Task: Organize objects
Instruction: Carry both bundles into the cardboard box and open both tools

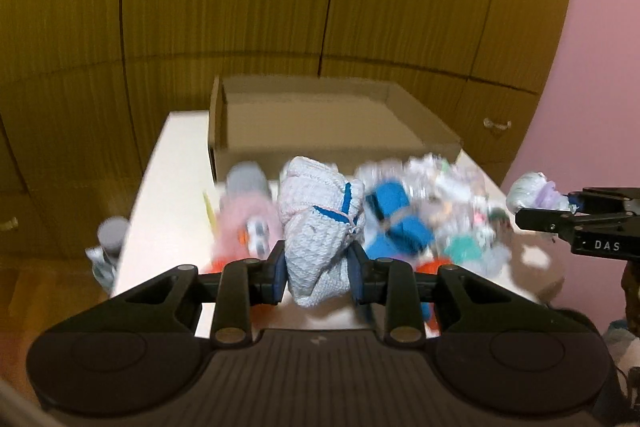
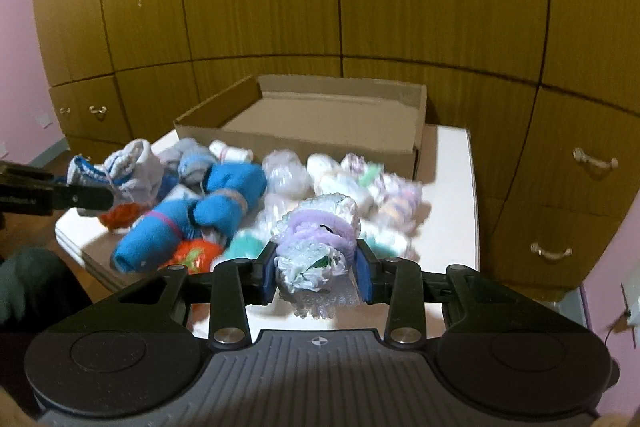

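Gripping Two Bundles Above the Bench

Left tool [image 1: 318, 267]: pads pressed against a white knitted bundle with blue trim [image 1: 320, 227], held clear of the white bench [image 1: 168, 195]. Right tool [image 2: 316, 273]: closed on a pale bundle bound with a lilac band [image 2: 316, 243], also raised. Remaining rolled bundles, including the blue rolls [image 2: 192, 219], lie in a heap just in front of the open cardboard box [image 2: 304, 139]
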`<action>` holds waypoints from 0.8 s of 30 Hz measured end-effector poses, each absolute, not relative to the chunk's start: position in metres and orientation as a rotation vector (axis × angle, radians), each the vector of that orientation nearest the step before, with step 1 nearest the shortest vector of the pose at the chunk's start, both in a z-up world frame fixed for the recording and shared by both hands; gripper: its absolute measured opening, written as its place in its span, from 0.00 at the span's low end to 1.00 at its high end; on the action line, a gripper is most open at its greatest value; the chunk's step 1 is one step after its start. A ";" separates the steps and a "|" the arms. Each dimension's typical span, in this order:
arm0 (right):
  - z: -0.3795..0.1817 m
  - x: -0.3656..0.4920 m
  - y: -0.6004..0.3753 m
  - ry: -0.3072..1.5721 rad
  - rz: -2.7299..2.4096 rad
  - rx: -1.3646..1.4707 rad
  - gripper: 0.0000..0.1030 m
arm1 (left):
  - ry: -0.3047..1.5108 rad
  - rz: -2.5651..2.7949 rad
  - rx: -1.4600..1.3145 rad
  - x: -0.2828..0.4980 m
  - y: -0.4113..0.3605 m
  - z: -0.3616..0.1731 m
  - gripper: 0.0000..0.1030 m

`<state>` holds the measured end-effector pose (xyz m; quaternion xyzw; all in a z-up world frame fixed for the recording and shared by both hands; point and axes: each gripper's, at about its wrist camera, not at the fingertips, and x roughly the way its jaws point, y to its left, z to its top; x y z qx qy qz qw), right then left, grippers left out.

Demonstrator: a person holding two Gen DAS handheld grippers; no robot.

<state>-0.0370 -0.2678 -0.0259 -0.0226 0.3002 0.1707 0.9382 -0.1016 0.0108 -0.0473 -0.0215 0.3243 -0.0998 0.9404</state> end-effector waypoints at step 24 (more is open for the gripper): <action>-0.019 0.267 -0.150 0.875 0.493 0.044 0.43 | 0.892 -0.100 0.137 0.180 0.027 -0.071 0.27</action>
